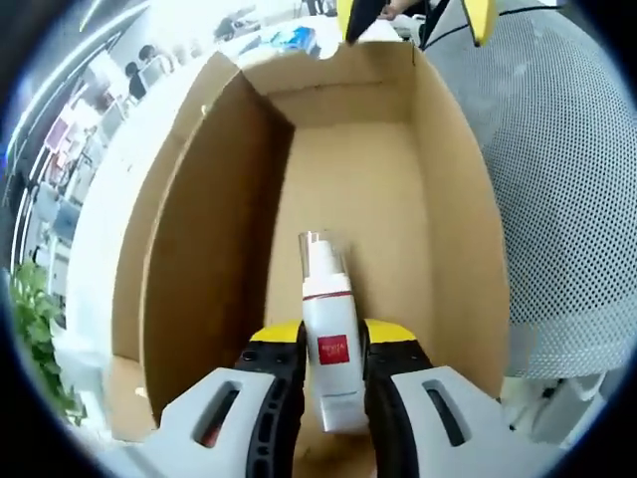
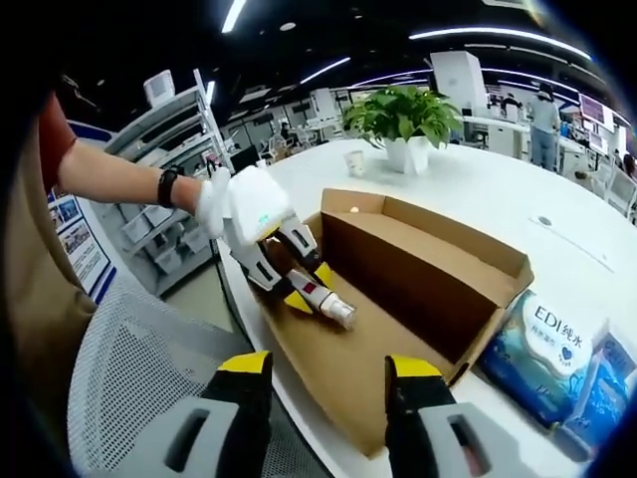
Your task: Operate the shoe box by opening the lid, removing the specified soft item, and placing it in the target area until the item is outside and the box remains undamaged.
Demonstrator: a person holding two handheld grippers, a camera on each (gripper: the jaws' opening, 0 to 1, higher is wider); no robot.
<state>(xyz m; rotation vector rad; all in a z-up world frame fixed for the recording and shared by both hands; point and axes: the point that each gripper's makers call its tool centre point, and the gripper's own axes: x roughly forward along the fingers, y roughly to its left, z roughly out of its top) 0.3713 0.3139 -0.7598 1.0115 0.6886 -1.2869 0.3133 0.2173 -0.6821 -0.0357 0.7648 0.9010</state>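
Left tongs [image 1: 333,373] are clamped on the bottle [image 1: 328,349], yellow tips either side of its body near the red label, clear cap pointing forward into the box. Right gripper view shows the same grip from outside: left tongs [image 2: 299,284] hold the bottle [image 2: 323,297] low inside the near end of the shoe box [image 2: 418,269], bottle tilted, cap toward the box middle; can't tell if it touches the floor or is just off it. Right tongs [image 2: 328,383] stand wide with nothing between them, hovering over the box's near edge above a grey mesh chair [image 2: 129,368]. Box is open, cardboard walls look intact, flap lying out flat. It sits on a white worktop [image 2: 498,189]. Just past the box's far side is a blue tissue pack [image 2: 542,349], further back a potted plant [image 2: 403,119]. Step, as I judge it: lid done, item gripped, extraction is what's in hand. Next move calls for a straight lift clear of the side walls without dragging the cardboard, then carry to the target area, which isn't evident here. Right tongs could steady the box if it shifts.
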